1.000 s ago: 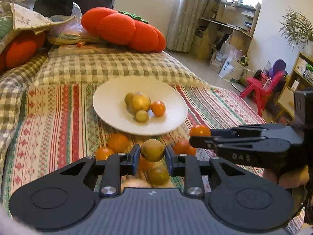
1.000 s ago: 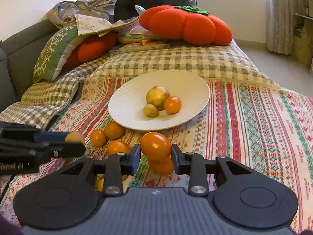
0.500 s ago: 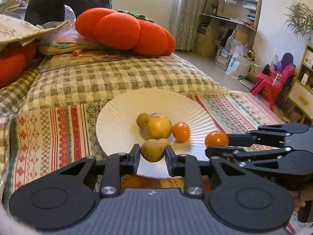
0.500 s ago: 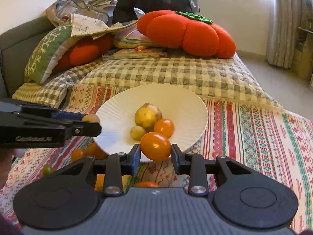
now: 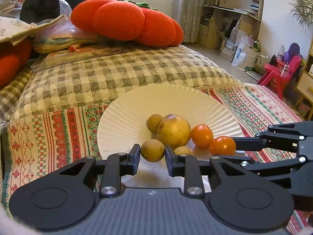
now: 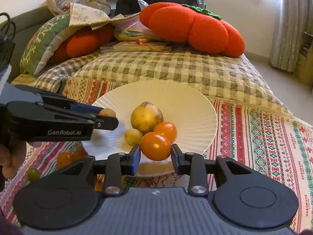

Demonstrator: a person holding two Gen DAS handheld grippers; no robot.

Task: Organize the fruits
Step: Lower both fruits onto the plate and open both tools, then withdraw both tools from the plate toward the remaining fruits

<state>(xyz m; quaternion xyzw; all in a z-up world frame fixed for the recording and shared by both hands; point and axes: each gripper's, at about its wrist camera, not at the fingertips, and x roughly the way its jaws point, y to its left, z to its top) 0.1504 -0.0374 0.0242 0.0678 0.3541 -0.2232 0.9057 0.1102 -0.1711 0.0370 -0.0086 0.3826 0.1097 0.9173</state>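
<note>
- Left tongs (image 5: 152, 153) grip a small yellow-brown round fruit (image 5: 152, 150) over the white ribbed plate (image 5: 125, 117), at its 6 o'clock rim.
- Right tongs (image 6: 156, 153) clamp an orange tomato-like fruit (image 6: 155, 146) there too.
- Four fruits already plated; several remain on the patterned bedspread (image 6: 264, 137).

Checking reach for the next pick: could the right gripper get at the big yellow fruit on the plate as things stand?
Probably not yet. The right gripper is shut on an orange tomato, and another orange tomato sits in front of the big yellow fruit on the white plate.

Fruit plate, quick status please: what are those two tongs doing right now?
Left tongs shut on small brownish-yellow fruit. Right tongs shut on orange tomato. Both over white plate; four fruits already on it. Nothing blocking.
</note>
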